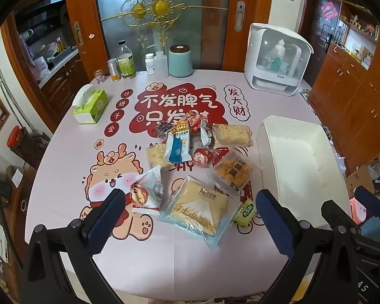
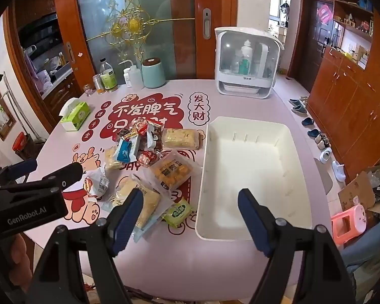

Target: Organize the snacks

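A pile of packaged snacks (image 1: pixel 197 162) lies in the middle of the pink printed table (image 1: pixel 63 152); it also shows in the right wrist view (image 2: pixel 144 159). It includes a large bread packet (image 1: pixel 202 207), a small green packet (image 1: pixel 245 211) and a blue-white bar (image 1: pixel 177 147). An empty white bin (image 2: pixel 253 177) stands to the right of the pile. My left gripper (image 1: pixel 190 220) is open above the near snacks. My right gripper (image 2: pixel 190 217) is open and empty, between the green packet (image 2: pixel 178 211) and the bin's near-left corner.
At the table's back stand a green tissue box (image 1: pixel 91 106), bottles (image 1: pixel 126 60), a teal canister (image 1: pixel 181 60) and a white appliance (image 1: pixel 276 58). Shoes (image 2: pixel 314 131) and a pink stool (image 2: pixel 349 223) are on the floor to the right.
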`<act>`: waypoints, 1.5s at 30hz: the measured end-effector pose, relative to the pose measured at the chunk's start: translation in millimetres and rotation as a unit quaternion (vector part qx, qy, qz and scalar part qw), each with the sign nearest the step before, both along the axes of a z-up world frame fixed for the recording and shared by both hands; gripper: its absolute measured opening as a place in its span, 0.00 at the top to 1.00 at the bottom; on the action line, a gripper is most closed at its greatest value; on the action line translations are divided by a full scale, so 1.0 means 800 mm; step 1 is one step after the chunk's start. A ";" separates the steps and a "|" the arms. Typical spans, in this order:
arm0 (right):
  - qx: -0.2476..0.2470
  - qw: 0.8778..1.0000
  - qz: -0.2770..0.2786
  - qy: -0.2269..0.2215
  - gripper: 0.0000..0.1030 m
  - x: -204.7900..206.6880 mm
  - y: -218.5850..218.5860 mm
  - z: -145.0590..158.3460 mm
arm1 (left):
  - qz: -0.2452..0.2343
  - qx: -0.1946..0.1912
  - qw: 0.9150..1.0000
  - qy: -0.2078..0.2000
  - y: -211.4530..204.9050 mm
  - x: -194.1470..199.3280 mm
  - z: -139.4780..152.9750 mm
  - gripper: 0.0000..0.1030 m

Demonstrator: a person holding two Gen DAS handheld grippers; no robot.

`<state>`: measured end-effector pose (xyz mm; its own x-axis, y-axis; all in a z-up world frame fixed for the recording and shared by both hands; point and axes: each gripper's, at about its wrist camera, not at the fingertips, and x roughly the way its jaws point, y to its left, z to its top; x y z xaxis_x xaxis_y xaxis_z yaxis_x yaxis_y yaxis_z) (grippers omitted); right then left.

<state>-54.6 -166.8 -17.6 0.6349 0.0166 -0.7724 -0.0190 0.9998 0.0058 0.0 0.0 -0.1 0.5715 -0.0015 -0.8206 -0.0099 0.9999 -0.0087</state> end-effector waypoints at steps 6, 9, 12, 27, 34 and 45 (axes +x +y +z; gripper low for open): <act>0.002 1.000 0.003 0.009 0.24 0.007 -0.002 -0.003 | -0.004 -0.005 1.000 -0.004 0.001 -0.001 0.002 0.01; 0.003 1.000 0.002 0.011 0.24 0.012 0.000 -0.003 | -0.003 -0.003 1.000 -0.002 0.000 0.000 0.002 0.01; 0.006 1.000 0.002 0.012 0.24 0.015 0.001 -0.004 | -0.004 -0.005 1.000 -0.002 -0.004 0.001 -0.004 0.01; 0.007 1.000 0.010 0.012 0.24 0.014 0.003 -0.007 | -0.010 -0.018 1.000 0.004 0.003 -0.002 -0.014 0.01; 0.008 1.000 0.015 0.012 0.24 0.013 0.006 -0.011 | -0.008 -0.016 1.000 0.006 0.001 -0.002 -0.012 0.01; 0.012 1.000 0.020 0.015 0.24 0.010 0.003 -0.011 | -0.004 -0.017 1.000 0.011 0.000 -0.015 -0.014 0.01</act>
